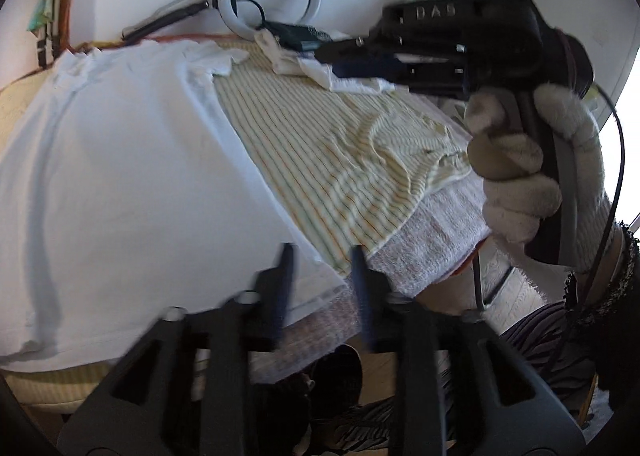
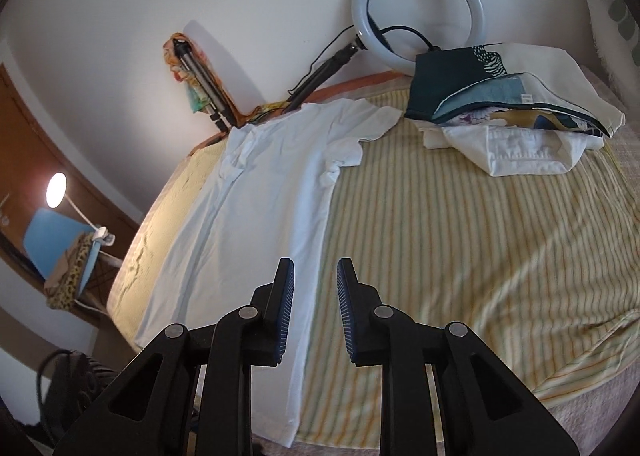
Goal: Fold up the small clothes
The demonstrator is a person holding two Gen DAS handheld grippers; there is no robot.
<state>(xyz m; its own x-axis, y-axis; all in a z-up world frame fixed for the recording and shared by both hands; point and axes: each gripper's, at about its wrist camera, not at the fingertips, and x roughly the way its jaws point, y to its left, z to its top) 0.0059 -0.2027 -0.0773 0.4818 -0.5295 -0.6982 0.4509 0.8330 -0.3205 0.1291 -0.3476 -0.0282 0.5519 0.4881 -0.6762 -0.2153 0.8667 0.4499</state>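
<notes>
Where striped sheet (image 2: 460,256) ripples: smooth white shirt (image 2: 256,208) (half-folded), both hand-held grippers (image 2: 316,284) empty, jaws parted.

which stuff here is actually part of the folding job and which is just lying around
Part of the job:
white t-shirt
pile of clothes
left gripper
right gripper

Just lying about:
ring light
tripod
lamp
striped bedsheet

Striped bed cover (image 2: 460,240) right of the white T-shirt (image 2: 256,192) lies bare and passable. Far right corner obstructed by a clothes pile (image 2: 508,128). Ring light (image 2: 416,4) and its stand (image 2: 320,72) block the wall edge.
</notes>
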